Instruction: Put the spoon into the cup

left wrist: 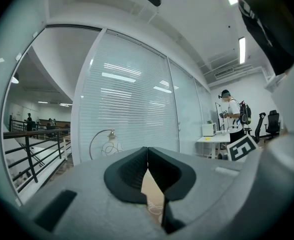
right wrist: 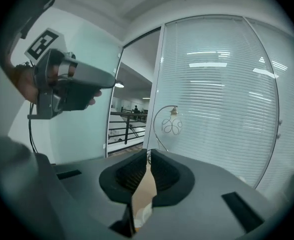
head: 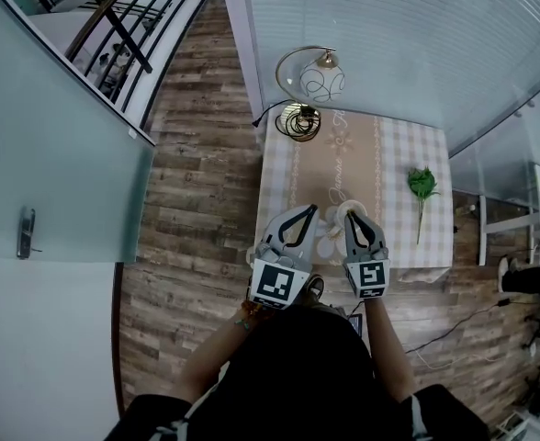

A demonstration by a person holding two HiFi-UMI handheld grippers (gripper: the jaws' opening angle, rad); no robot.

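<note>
A white cup shows only partly on the table's near end, between my two grippers. Pale pieces lie beside it, so I cannot pick out the spoon. My left gripper hangs over the near left of the table, its jaws meeting at the tips with nothing in them. My right gripper hovers just right of the cup, also shut and empty. In the left gripper view the left gripper has its pads touching. In the right gripper view the right gripper leaves only a sliver, with a white bit below.
An arched lamp with a round globe stands at the table's far end. A green sprig lies on the right side. A blind-covered glass wall runs behind the table, a railing at far left. A person stands in the distance.
</note>
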